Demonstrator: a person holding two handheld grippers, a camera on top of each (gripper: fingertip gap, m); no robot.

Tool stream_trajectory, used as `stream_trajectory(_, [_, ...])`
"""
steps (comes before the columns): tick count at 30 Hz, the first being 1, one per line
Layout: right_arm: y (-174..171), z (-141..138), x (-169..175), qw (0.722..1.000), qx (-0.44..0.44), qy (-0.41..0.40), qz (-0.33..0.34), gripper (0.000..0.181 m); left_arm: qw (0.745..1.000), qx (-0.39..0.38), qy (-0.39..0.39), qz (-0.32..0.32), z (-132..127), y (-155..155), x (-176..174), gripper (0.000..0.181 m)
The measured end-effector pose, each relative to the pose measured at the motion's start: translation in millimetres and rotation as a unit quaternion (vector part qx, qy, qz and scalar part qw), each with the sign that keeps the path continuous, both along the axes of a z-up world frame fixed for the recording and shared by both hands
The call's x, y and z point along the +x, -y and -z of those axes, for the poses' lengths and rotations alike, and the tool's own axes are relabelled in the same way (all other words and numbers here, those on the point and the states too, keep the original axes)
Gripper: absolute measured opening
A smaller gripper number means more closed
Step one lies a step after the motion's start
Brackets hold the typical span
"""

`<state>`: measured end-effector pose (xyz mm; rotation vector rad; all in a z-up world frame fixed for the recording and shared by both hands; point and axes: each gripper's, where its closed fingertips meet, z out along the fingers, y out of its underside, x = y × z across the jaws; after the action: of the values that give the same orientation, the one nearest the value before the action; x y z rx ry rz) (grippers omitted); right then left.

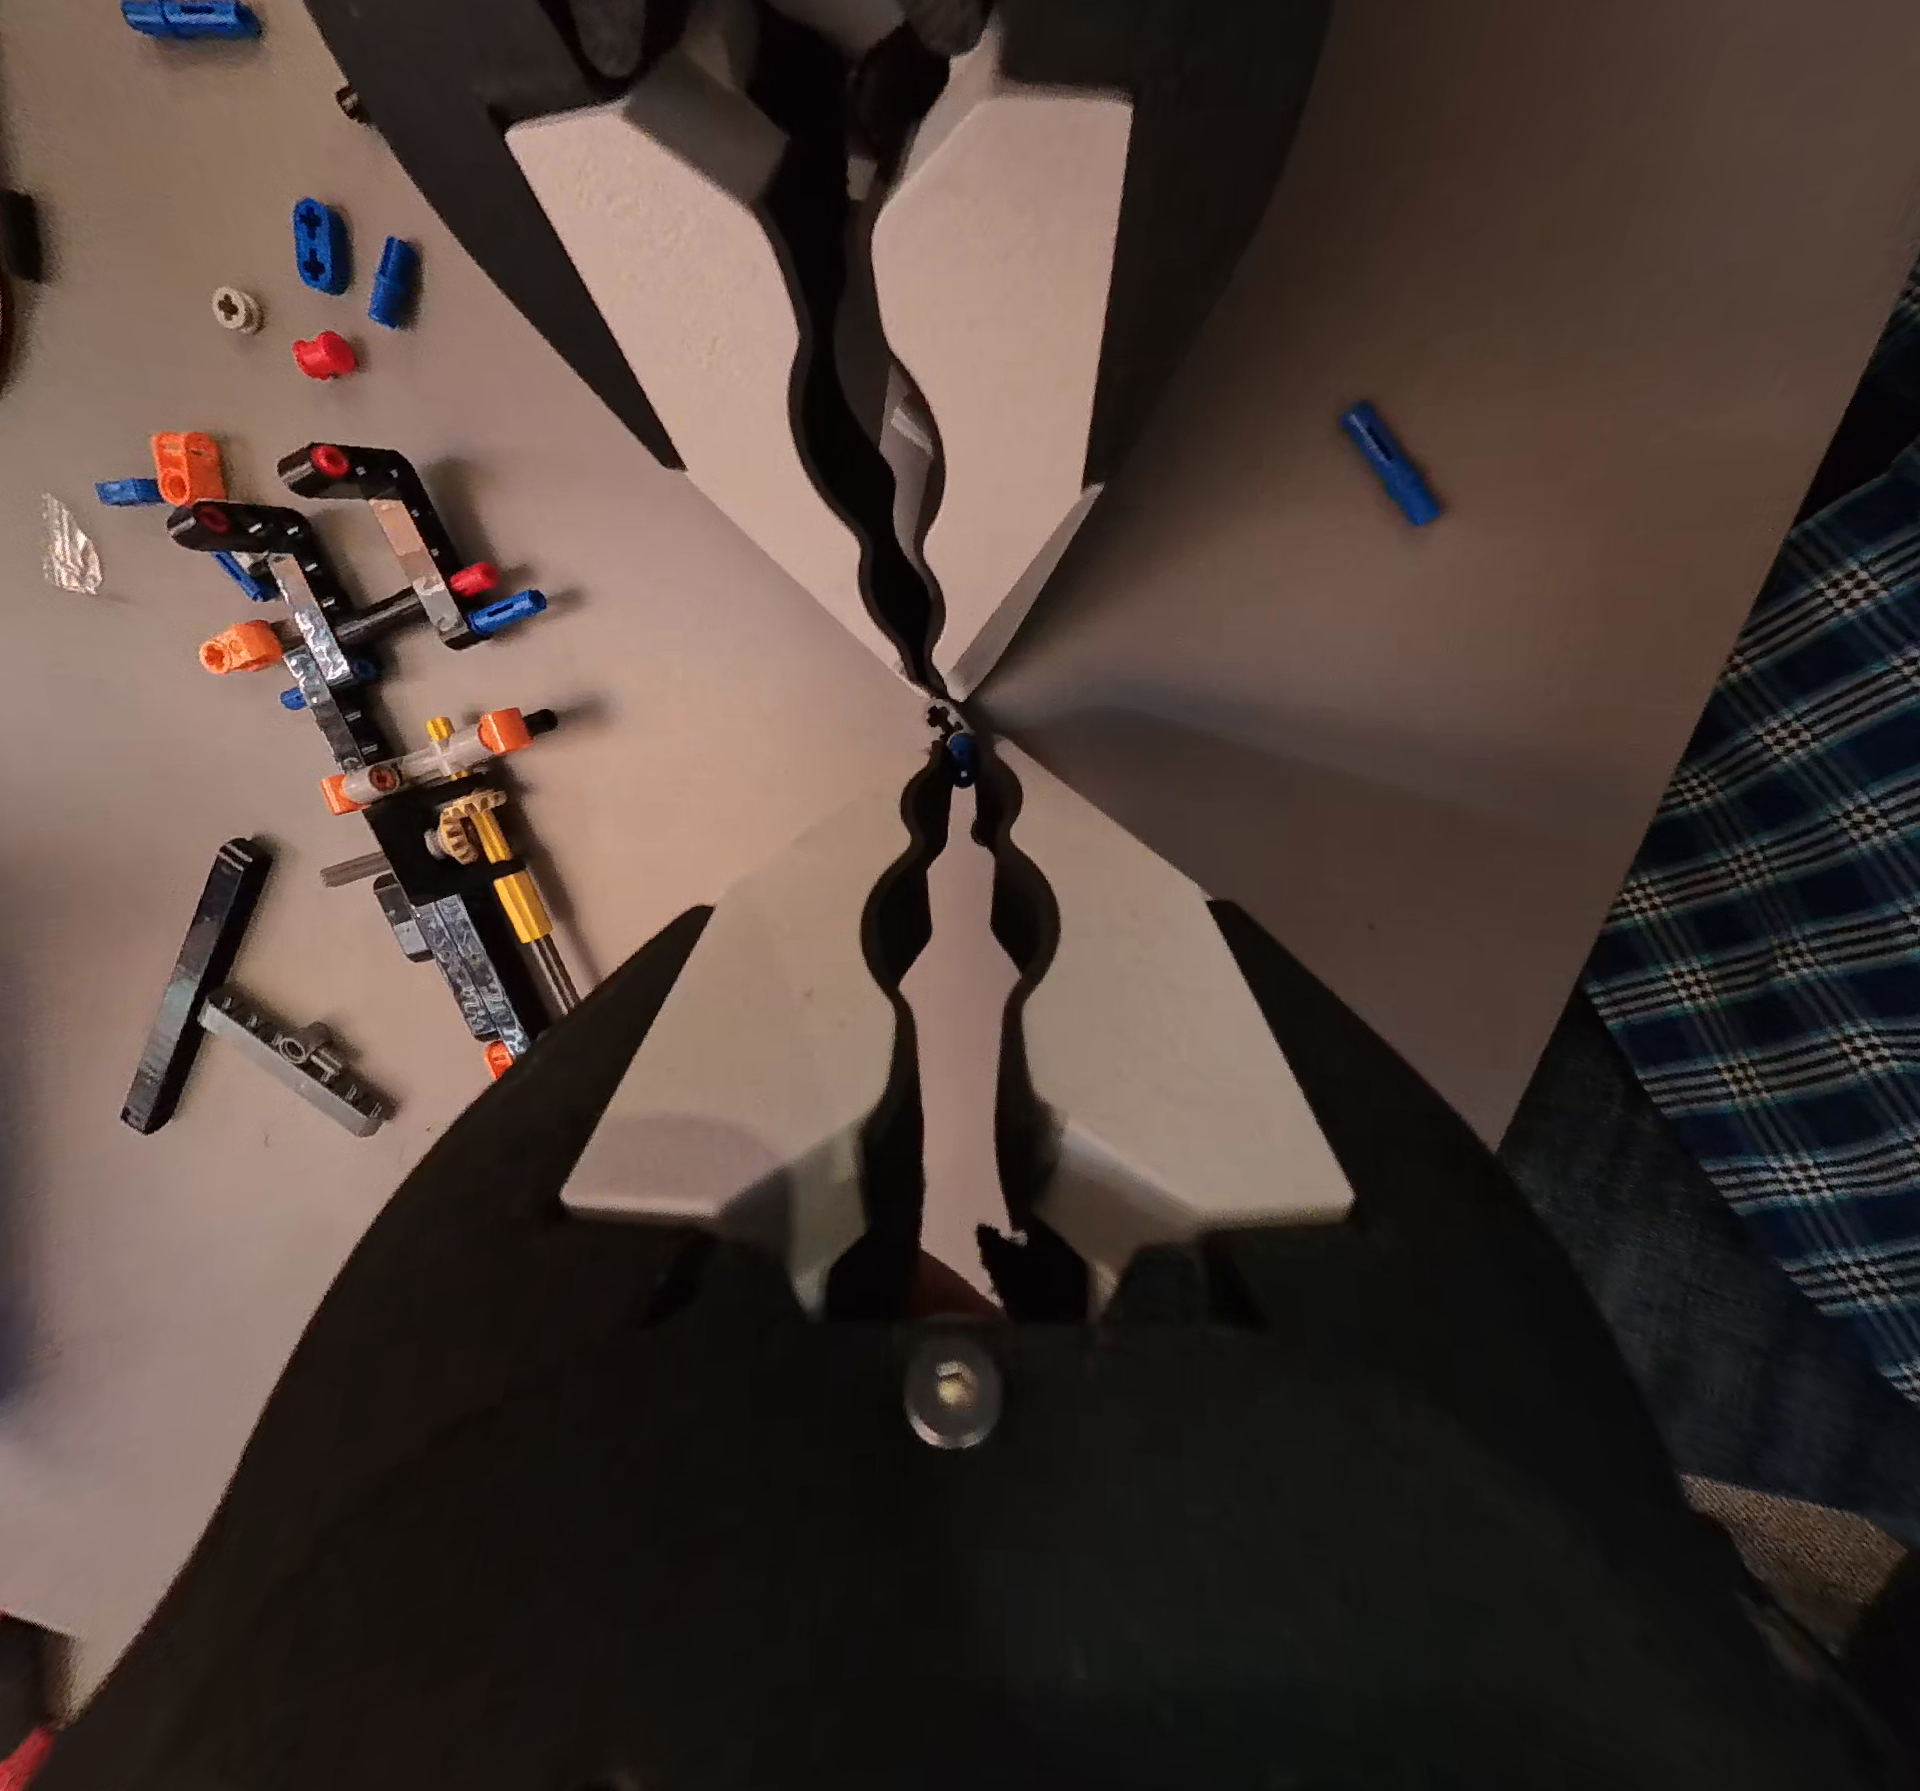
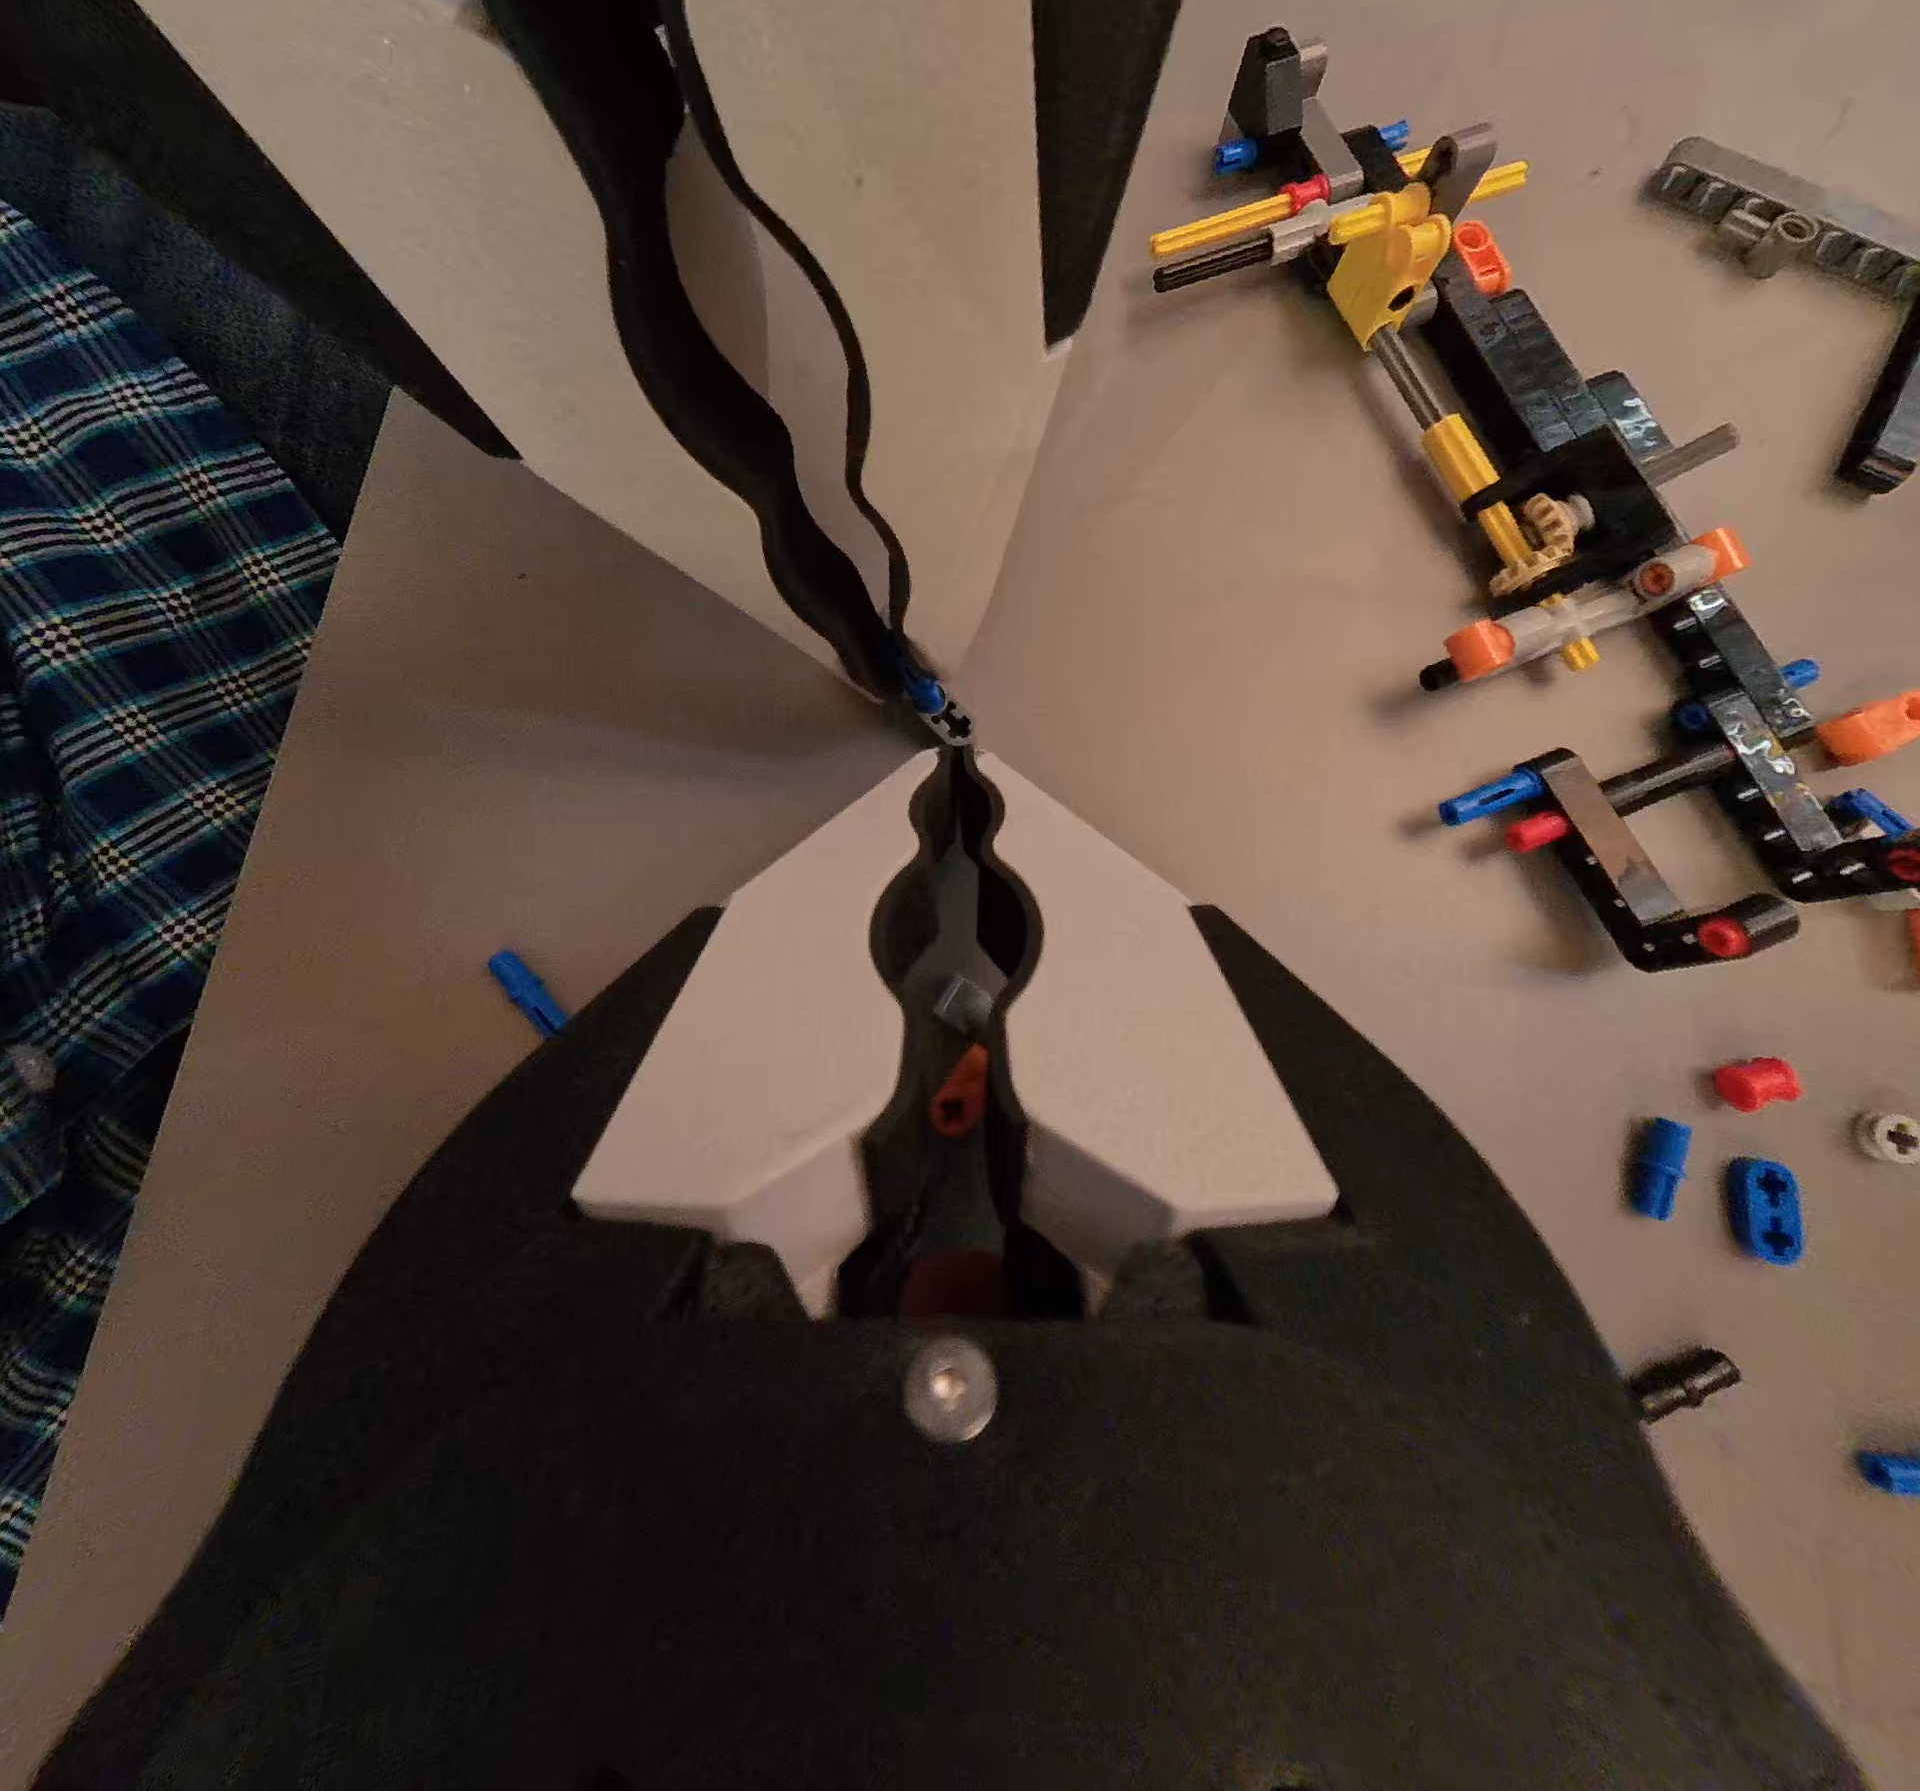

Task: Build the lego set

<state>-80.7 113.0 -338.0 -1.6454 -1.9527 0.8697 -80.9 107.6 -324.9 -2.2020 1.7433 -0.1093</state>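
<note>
My two grippers meet tip to tip above the beige table (image 1: 1299,650). My left gripper (image 1: 962,777) is shut on a small blue pin (image 1: 963,752). My right gripper (image 2: 956,762) is shut on a small black piece with a cross hole (image 2: 952,725). The pin's end touches the black piece; the pin also shows in the right wrist view (image 2: 914,681). The partly built model (image 1: 416,754), made of black beams with yellow, orange and blue parts, lies on the table to the left and also shows in the right wrist view (image 2: 1621,536).
Loose parts lie around the model: blue pieces (image 1: 322,245), a red bush (image 1: 324,354), a black beam (image 1: 197,983) and a grey beam (image 1: 296,1066). A lone blue pin (image 1: 1387,463) lies near the table edge. A person's plaid shirt (image 1: 1766,806) is beyond that edge. My left and right fingertips are right by each other. Both grippers' tips are roughly 15 cm from the red bush (image 1: 324,354). It turns up in the right wrist view (image 2: 1753,1085) as well.
</note>
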Motion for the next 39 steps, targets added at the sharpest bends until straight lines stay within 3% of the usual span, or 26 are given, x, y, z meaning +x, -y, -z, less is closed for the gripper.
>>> stream_trajectory(17, [-1.1,0.2,-1.6,1.000,0.009,-0.004,0.004,0.000,0.999,0.004,0.033,-0.008,2.1,-2.7,6.8,0.003])
stream_trajectory(26, [-5.4,0.2,0.6,1.000,0.016,-0.006,0.008,0.000,0.995,0.009,0.085,-0.056,15.0,2.3,-1.3,0.002])
stream_trajectory(35, [-9.5,-27.3,1.0,0.998,-0.011,-0.062,0.028,0.008,0.976,0.121,0.159,-0.089,-12.1,-16.4,1.9,0.002])
stream_trajectory(39, [-11.8,-32.2,-1.0,0.994,-0.055,-0.079,0.058,0.008,0.971,0.202,0.112,-0.059,-21.1,-22.2,3.9,0.002])
